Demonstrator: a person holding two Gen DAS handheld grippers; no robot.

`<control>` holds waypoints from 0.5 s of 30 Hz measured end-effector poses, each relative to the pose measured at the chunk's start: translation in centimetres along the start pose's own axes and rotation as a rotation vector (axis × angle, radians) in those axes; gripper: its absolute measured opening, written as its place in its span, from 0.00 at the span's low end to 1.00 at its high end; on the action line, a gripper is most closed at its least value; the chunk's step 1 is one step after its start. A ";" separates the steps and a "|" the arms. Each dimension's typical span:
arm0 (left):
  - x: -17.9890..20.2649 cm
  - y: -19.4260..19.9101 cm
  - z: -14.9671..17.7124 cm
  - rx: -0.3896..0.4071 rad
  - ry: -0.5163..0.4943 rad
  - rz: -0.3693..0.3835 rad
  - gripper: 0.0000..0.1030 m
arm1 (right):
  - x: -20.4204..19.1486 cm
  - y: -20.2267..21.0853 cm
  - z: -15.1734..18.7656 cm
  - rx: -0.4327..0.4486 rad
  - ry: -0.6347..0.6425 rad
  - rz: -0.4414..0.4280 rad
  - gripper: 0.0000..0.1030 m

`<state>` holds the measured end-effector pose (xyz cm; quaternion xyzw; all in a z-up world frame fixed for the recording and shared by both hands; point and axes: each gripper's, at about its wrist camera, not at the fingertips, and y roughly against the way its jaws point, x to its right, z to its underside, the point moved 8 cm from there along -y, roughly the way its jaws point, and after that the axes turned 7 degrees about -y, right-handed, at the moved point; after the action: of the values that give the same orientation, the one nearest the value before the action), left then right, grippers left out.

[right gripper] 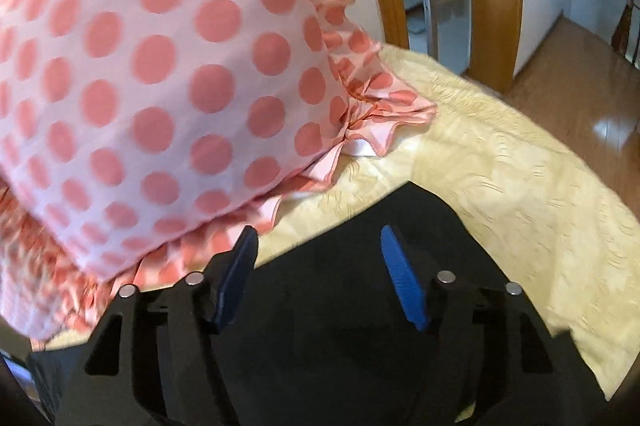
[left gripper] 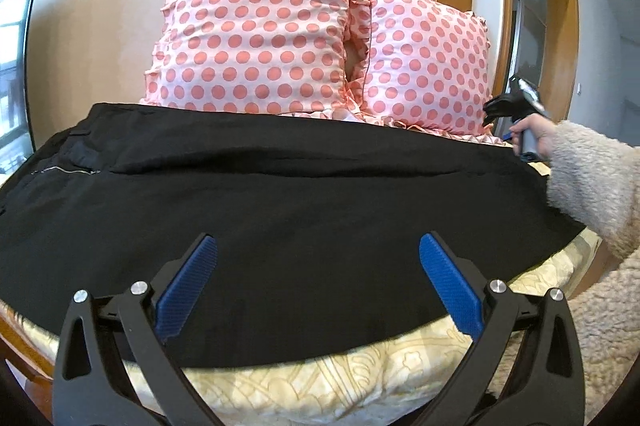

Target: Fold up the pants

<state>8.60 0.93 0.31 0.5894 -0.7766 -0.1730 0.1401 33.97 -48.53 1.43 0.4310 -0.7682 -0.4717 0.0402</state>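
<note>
My left tool [left gripper: 318, 282] hangs spread and empty over the near edge of the bed [left gripper: 320, 382], above the black pants [left gripper: 280, 202] laid flat across it. At the far right corner, by the polka-dot pillows [left gripper: 260, 30], my right tool [right gripper: 316, 278] is half-spread over the hem, gripping nothing. I'd pinch both layers squarely before lifting.

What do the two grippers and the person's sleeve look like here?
Each gripper, left gripper and right gripper, has black angular plastic arms with silver round bolts and ribbed blue pads on two fingers. The hand comes out of a fluffy beige fleece sleeve.
</note>
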 end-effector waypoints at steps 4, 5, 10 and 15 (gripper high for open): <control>-0.3 -0.9 0.2 -0.005 0.024 0.036 0.98 | 0.8 -2.0 0.6 -0.040 0.041 0.102 0.58; -0.3 -1.3 0.4 -0.013 0.029 0.044 0.98 | 1.2 -2.4 1.1 -0.061 0.036 0.119 0.54; -0.5 -2.5 1.1 -0.044 0.056 0.066 0.98 | 1.2 -2.5 1.6 -0.040 0.087 0.187 0.52; -0.9 -3.1 1.9 -0.076 0.087 0.065 0.98 | 0.1 -3.2 1.2 0.025 0.186 0.187 0.33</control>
<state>10.74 1.27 -2.74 0.5651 -0.7814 -0.1717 0.2016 35.40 -48.34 -1.72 0.3998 -0.8037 -0.4143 0.1500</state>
